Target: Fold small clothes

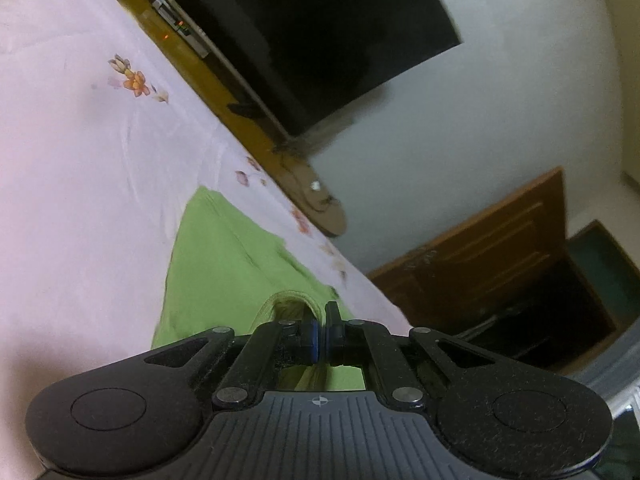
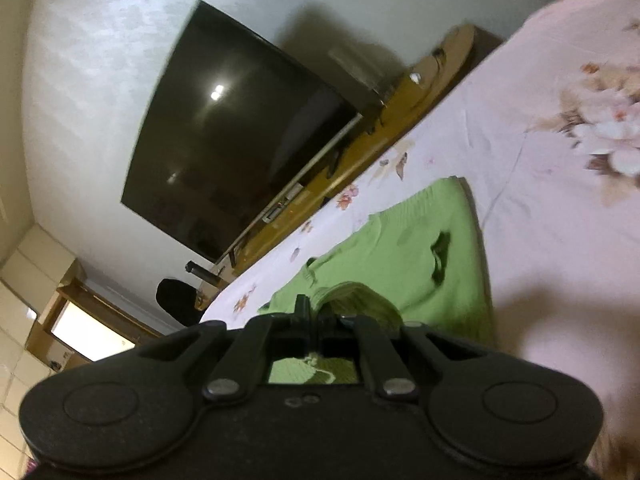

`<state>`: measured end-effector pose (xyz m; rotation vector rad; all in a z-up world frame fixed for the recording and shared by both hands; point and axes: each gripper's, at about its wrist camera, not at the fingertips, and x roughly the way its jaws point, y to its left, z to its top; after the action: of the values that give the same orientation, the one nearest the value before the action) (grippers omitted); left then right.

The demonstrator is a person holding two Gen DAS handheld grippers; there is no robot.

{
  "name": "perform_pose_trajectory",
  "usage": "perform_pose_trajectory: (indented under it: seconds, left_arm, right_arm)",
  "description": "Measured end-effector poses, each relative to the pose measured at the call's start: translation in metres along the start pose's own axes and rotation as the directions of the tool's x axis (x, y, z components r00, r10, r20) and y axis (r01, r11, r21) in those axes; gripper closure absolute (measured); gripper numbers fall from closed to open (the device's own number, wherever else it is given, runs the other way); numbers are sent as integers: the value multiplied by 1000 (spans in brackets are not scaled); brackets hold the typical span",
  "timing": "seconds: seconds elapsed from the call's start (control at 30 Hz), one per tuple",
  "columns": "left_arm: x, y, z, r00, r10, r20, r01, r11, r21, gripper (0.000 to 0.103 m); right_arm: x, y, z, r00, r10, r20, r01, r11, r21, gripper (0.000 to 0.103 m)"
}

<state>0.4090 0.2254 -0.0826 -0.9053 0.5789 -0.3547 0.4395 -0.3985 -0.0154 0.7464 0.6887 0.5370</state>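
I am working in a bedroom of a home. A bed [image 1: 80, 160] fills my view, spread with a pale pink sheet [image 2: 540, 200] printed with flowers. Along its far side runs a low wooden shelf [image 2: 360, 148], and above it a large dark television [image 2: 240, 128] hangs on a plain white wall [image 1: 500, 120]. A brown wooden door [image 1: 500, 260] stands near the corner.

Both wrist views skim low over the bed [image 1: 80, 160], sharing the television [image 2: 240, 132].
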Motion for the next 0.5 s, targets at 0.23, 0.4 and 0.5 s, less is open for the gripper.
perform_pose_trajectory:
  seconds: [0.23,0.4,0.5]
  left_arm:
    - [86,31,31,996,86,-31,-88,994,-71,100]
    - [111,53,51,995,80,65,-68,983,-171,99]
    - [116,51,62,993,80,84,-69,990,-125,99]
  right_arm:
    - [85,-69,42,999,1,-53,7,987,159,99]
    - [120,-114,62,1000,-9,-15,13,963,271,86]
    - [135,-131,73,1000,-27,13,22,964,265,80]
